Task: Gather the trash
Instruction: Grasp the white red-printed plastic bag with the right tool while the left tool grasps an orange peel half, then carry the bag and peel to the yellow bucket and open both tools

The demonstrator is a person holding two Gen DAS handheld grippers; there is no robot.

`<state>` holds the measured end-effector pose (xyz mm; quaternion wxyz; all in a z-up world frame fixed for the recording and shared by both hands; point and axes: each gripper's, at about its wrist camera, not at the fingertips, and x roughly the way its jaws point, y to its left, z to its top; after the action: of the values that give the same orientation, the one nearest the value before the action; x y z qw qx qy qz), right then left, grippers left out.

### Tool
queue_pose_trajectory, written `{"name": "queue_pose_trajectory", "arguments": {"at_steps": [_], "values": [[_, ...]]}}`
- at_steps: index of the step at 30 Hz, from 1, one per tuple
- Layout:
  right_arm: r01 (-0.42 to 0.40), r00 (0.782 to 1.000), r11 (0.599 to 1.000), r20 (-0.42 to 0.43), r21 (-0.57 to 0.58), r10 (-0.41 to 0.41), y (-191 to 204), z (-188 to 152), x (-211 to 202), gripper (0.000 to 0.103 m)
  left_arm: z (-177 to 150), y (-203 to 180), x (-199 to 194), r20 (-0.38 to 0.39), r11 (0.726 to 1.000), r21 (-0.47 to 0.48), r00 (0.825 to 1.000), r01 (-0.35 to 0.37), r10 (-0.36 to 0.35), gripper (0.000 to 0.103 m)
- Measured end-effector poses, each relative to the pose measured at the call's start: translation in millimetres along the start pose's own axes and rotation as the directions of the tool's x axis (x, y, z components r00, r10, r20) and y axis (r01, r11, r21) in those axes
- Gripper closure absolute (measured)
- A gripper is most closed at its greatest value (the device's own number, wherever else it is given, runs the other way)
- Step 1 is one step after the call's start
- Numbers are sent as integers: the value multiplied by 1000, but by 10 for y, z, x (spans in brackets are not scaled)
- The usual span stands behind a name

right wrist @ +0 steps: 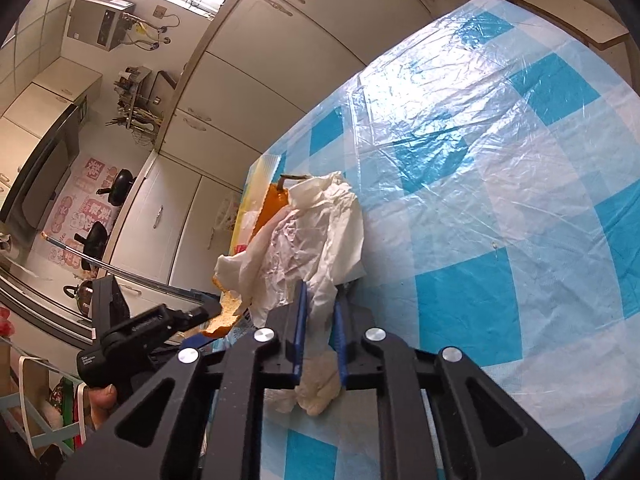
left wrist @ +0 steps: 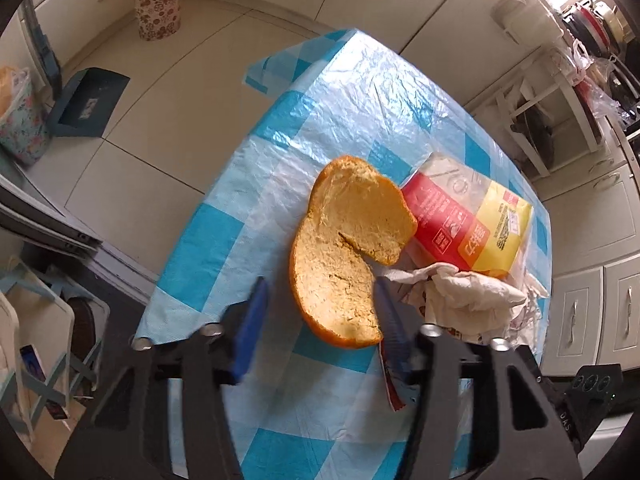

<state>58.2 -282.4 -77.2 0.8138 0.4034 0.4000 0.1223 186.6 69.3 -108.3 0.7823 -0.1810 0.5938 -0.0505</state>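
left gripper (left wrist: 320, 300): jaws wide apart, nothing clamped. the orange peel (left wrist: 348, 252) sits in the gap between the two blue fingers (left wrist: 252, 320), pith side up, split into two overlapping lobes. its near edge looks to touch the right-hand finger; can't tell if it is resting on that finger or just lying on the table. the left-hand finger is apart from it.

right gripper (right wrist: 320, 304): jaws nearly closed, pinching a crumpled white tissue (right wrist: 308, 236). the tissue runs back between the blue pads, and a wad of it sticks out behind them toward the camera. the rest bunches up ahead of the fingertips, on the table.

trash is clustered near one edge of the table, which is covered by a blue-and-white checked plastic cloth (left wrist: 352, 92). in the left wrist view, a red-and-yellow snack wrapper (left wrist: 472, 224) lies flat just beyond the peel, with the peel's far lobe overlapping its corner. the tissue lies just beside the peel and against the wrapper's near edge. a small red-and-white torn wrapper strip (left wrist: 390, 376) lies by the right-hand finger.

in the right wrist view the peel shows orange skin behind the tissue, and the left gripper's black body is at lower left, beside the pile.

a patterned waste basket (left wrist: 158, 4) stands on the floor, well apart from the table.
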Motion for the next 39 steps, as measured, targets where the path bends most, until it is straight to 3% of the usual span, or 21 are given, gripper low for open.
{"name": "queue_pose_trajectory", "arguments": {"at_steps": [4,10,15,22,27,39], "values": [[-9,999,999,45,-46,11,75,23,-131,95,-4,8,-40,14,1000,19,1000,-16,15,90],[-20,995,995,99,-94,29,154,9,-361,95,-9,-27,-415,126,997,51,990,49,-55,92],[-43,986,991,155,-127,63,190,23,-610,95,-89,-98,-707,220,988,90,965,124,-141,92],[-58,969,986,231,-154,93,245,45,-904,95,-228,-221,-1012,285,962,153,922,228,-264,92],[-58,952,984,287,-171,106,228,41,-1148,95,-312,-265,-1150,298,940,180,895,289,-332,92],[-1,934,985,351,-172,62,-3,-39,-1590,95,-527,-488,-1124,248,904,236,877,358,-412,92]]}}
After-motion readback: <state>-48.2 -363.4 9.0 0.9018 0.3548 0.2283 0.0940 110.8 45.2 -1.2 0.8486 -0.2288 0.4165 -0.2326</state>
